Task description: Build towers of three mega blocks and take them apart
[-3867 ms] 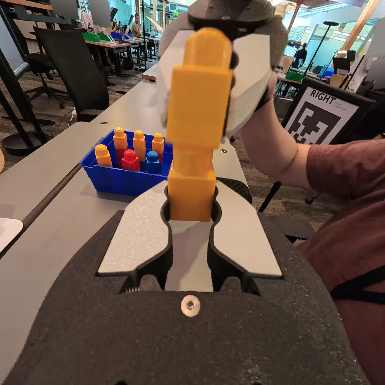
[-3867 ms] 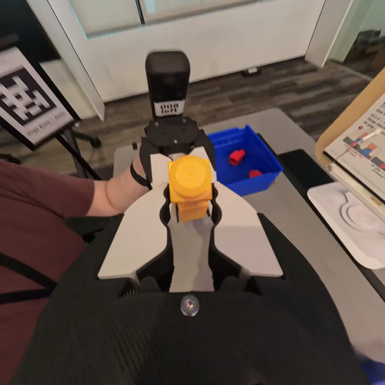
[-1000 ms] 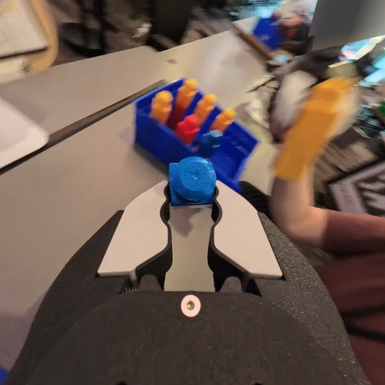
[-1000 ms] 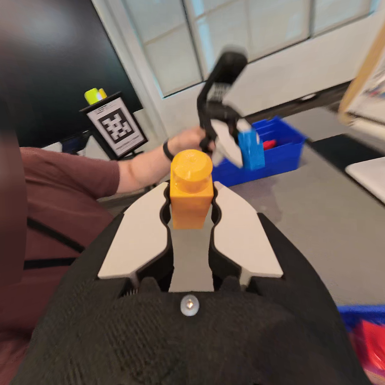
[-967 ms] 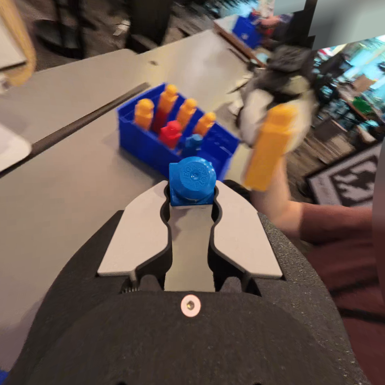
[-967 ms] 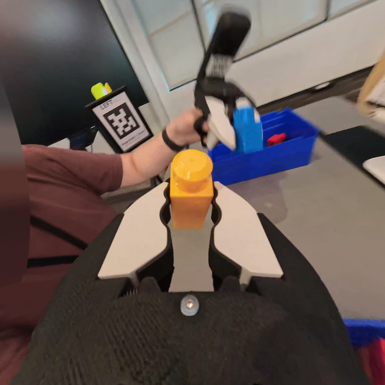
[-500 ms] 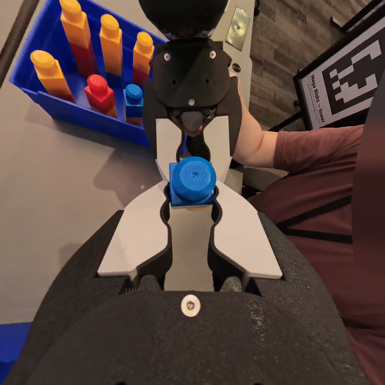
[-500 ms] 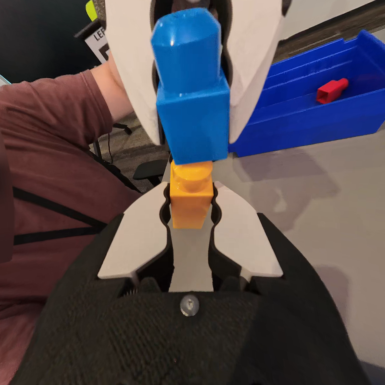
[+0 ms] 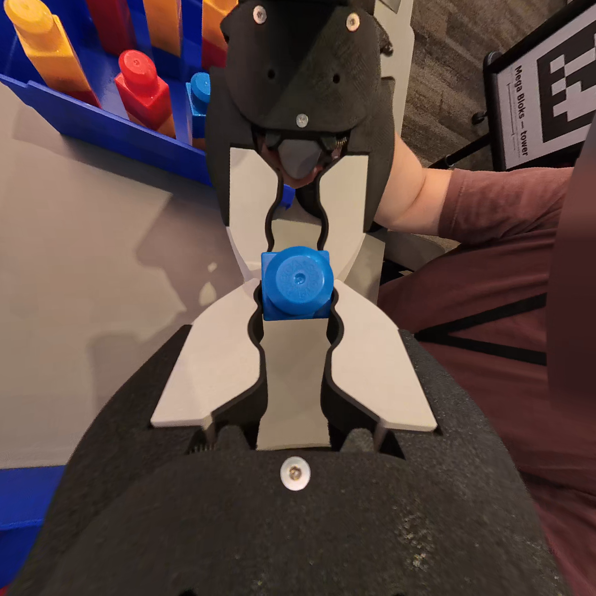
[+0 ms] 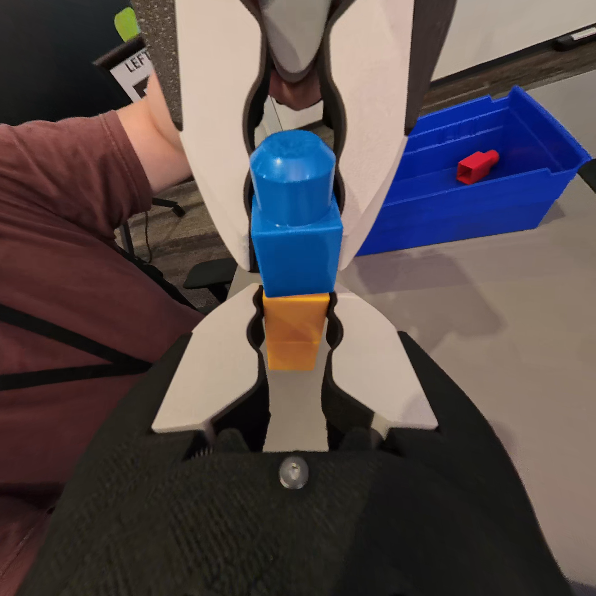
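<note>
In the left wrist view my left gripper [image 9: 296,290] is shut on a blue block [image 9: 296,283], seen stud-on. My right gripper [image 9: 298,248] faces it tip to tip, and the orange piece it holds is hidden behind the blue block. In the right wrist view my right gripper [image 10: 295,309] is shut on an orange stack [image 10: 293,329] with a seam across it. The blue block [image 10: 295,235] sits flush on the stack's top, with no stud showing between them. My left gripper [image 10: 295,254] still clamps the blue block from the far side. All of this is held above the grey table [image 10: 467,322].
A blue bin [image 9: 106,135] at the upper left holds several orange and red towers [image 9: 48,54], a red-topped one [image 9: 142,87] and a blue-topped one [image 9: 200,93]. A second blue bin [image 10: 483,206] holds a loose red block [image 10: 477,167]. A sign stand [image 9: 548,80] and the person's arm [image 9: 412,193] are at the right. Less than 4 cm separates the two grippers' tips.
The two grippers swung together. The blue block went down over the orange stud, which showed half a second ago and is now covered. Both grasps held.
</note>
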`<state>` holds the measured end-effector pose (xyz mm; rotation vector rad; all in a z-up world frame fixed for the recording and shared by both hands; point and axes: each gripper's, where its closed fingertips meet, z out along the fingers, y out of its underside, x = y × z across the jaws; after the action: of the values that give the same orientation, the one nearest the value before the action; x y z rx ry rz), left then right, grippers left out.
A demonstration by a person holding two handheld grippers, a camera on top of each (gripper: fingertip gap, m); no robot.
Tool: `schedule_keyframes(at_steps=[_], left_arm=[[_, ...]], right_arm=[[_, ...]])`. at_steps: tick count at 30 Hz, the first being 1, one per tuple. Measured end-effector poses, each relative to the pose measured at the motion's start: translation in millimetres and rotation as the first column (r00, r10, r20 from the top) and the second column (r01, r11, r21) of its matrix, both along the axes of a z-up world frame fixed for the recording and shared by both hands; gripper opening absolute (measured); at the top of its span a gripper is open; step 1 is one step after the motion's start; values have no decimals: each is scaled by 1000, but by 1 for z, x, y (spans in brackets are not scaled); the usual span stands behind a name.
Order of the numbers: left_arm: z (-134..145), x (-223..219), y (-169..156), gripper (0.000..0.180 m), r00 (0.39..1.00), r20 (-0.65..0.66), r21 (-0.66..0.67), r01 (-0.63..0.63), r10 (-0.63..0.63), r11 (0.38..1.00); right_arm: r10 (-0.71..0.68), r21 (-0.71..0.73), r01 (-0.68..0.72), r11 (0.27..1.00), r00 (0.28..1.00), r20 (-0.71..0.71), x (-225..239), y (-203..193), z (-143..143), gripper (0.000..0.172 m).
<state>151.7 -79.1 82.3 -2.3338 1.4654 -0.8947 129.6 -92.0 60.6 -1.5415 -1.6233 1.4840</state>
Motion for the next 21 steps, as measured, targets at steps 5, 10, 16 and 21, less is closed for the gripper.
schedule_keyframes(at_steps=[5, 10, 16, 21], left_arm=[[10, 1, 10, 36, 989, 132, 28, -65, 61, 997], [10, 1, 9, 36, 982, 182, 24, -58, 53, 998], [9, 1, 9, 36, 980, 199, 46, -26, 16, 999], [9, 2, 6, 36, 980, 196, 41, 2, -10, 999]], right_arm=[[-45, -69, 37, 997, 993, -111, 2, 12, 16, 36], [-45, -58, 38, 998, 991, -126, 1, 12, 18, 36], [-32, -65, 23, 998, 990, -140, 2, 12, 18, 36], [-10, -62, 3, 998, 992, -126, 3, 9, 16, 36]])
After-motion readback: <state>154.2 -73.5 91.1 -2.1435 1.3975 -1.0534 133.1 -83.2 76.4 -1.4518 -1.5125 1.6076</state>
